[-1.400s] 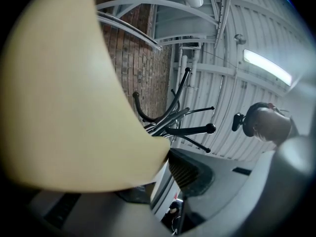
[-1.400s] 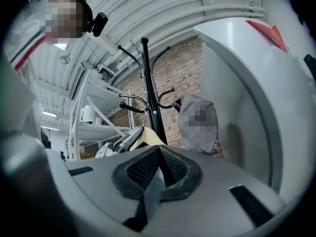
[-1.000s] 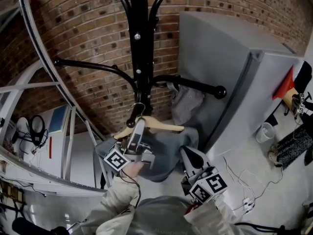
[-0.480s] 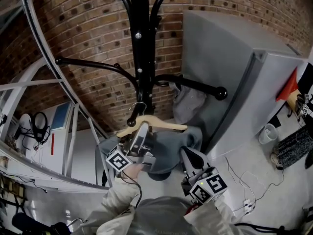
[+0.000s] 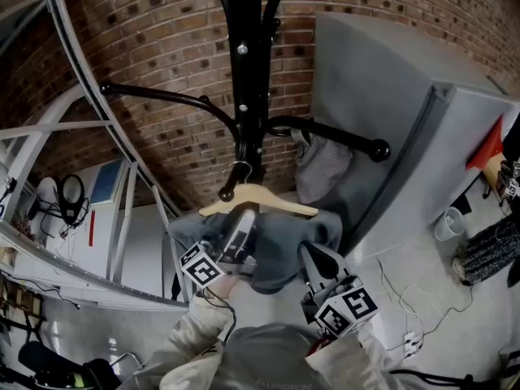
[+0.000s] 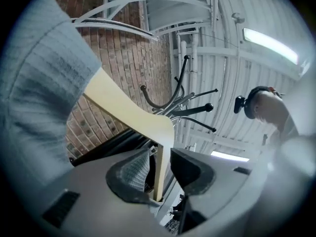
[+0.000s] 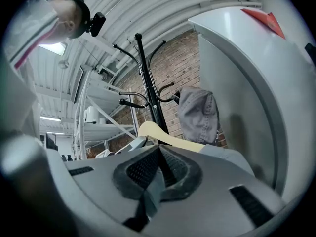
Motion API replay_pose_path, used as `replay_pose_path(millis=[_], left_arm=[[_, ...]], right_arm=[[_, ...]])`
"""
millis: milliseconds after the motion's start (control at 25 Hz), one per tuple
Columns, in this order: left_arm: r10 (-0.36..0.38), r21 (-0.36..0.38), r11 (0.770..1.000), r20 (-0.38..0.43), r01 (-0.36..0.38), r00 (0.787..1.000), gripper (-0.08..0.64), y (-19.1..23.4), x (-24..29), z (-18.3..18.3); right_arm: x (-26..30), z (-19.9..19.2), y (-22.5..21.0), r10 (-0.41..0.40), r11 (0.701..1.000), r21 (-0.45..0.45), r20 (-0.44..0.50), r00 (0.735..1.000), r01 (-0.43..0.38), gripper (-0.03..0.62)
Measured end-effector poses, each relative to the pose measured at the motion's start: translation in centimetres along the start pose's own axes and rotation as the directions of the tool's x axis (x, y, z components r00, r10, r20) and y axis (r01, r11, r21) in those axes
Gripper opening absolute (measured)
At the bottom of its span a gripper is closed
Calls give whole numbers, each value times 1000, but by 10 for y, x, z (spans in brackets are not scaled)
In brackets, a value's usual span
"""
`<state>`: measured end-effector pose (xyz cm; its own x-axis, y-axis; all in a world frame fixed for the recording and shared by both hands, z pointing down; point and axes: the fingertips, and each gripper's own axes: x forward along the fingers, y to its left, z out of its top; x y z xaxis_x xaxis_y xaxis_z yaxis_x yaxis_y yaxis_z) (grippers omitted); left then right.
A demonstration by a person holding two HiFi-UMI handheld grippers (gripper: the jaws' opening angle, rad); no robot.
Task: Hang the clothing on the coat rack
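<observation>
Gripping the wooden hanger (image 5: 268,199) (image 6: 128,107) (image 7: 163,137) by its thin edge, the left tool (image 5: 244,218) (image 6: 158,172) has its jaws drawn in close on either side of the wood, holding it up just in front of the black coat rack (image 5: 246,71) (image 6: 182,102) (image 7: 148,83). The right tool (image 5: 313,254) (image 7: 158,167) has its jaws pressed together with a fold of the blue-grey garment (image 5: 280,246) (image 6: 39,83) (image 7: 224,153) pinched between them; the garment drapes over the hanger and sags below it between the two tools. The hanger's metal hook (image 5: 237,171) sits tight against the rack's pole, just above a short knob-tipped peg (image 5: 227,193); whether it rests on the peg cannot be told. A pale grey cloth (image 5: 325,165) (image 7: 197,112) already hangs from the rack's right-hand arm (image 5: 341,139), close beside the hanger's right end. A tall grey cabinet (image 5: 422,120) (image 7: 256,83) crowds in just right of that arm. A brick wall (image 5: 162,55) stands behind the rack, and a white shelf frame (image 5: 49,136) fills the left side. Thin cables (image 5: 402,307) and a cup (image 5: 444,222) lie on the floor to the right.
</observation>
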<state>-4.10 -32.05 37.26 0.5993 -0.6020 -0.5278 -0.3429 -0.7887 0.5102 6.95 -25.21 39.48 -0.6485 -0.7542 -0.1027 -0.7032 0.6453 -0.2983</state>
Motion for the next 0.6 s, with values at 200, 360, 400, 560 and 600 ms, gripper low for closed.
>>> replay_pose_path(millis=[200, 360, 400, 560, 600], left_arm=[[58, 105, 993, -44, -53, 997, 106, -7, -13, -1], [135, 174, 976, -32, -128, 990, 49, -7, -33, 9], [153, 192, 971, -29, -144, 988, 42, -8, -39, 12], [215, 262, 944, -33, -199, 976, 22, -14, -57, 15], [228, 285, 936, -40, -208, 973, 17, -16, -61, 13]], right_arm=[[5, -6, 8, 28, 1000, 9, -9, 1000, -28, 23], [9, -11, 19, 57, 998, -11, -22, 998, -57, 23], [9, -12, 22, 61, 998, -12, -27, 998, -62, 23], [8, -17, 27, 75, 997, -6, -42, 996, -76, 23], [7, -18, 28, 80, 997, -5, -46, 996, -80, 24]])
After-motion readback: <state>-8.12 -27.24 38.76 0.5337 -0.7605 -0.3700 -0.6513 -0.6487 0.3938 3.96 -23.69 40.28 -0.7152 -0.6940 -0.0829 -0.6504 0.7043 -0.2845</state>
